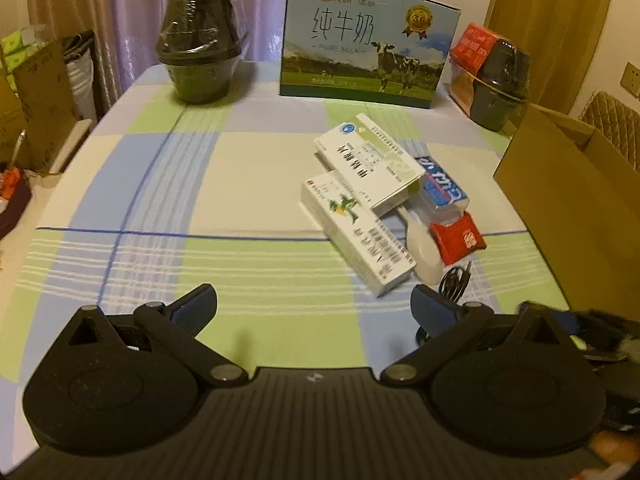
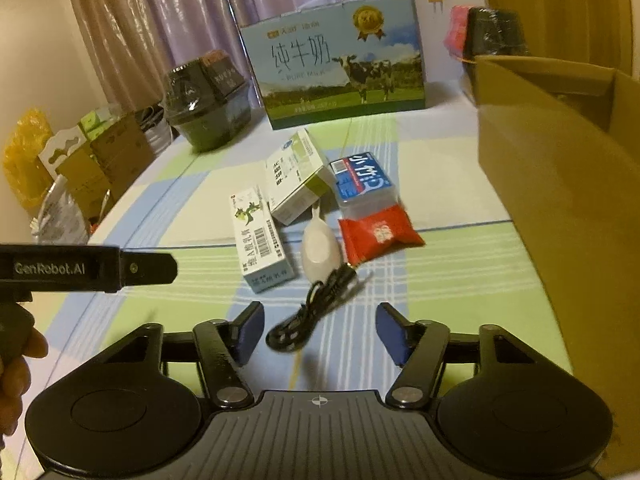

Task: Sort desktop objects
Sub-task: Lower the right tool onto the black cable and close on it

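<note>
A small pile lies on the checked tablecloth: two white medicine boxes (image 1: 370, 164) (image 1: 356, 232), a blue tissue pack (image 1: 442, 184), a red packet (image 1: 458, 238), a white spoon-like piece (image 1: 424, 248) and a coiled black cable (image 1: 454, 280). The right wrist view shows the same boxes (image 2: 296, 176) (image 2: 260, 240), tissue pack (image 2: 362, 184), red packet (image 2: 378, 234), white piece (image 2: 320, 250) and cable (image 2: 308, 316). My left gripper (image 1: 314, 306) is open, left of and short of the pile. My right gripper (image 2: 320, 330) is open, with the cable's coil lying between its fingers.
A brown cardboard box (image 2: 560, 184) stands open at the right. At the back are a milk carton case (image 1: 368, 40), black stacked bowls in wrap (image 1: 198, 56) and more wrapped containers (image 1: 496, 80). A hand (image 2: 16, 372) holds the left gripper's body (image 2: 80, 268). Boxes and bags crowd the floor at left.
</note>
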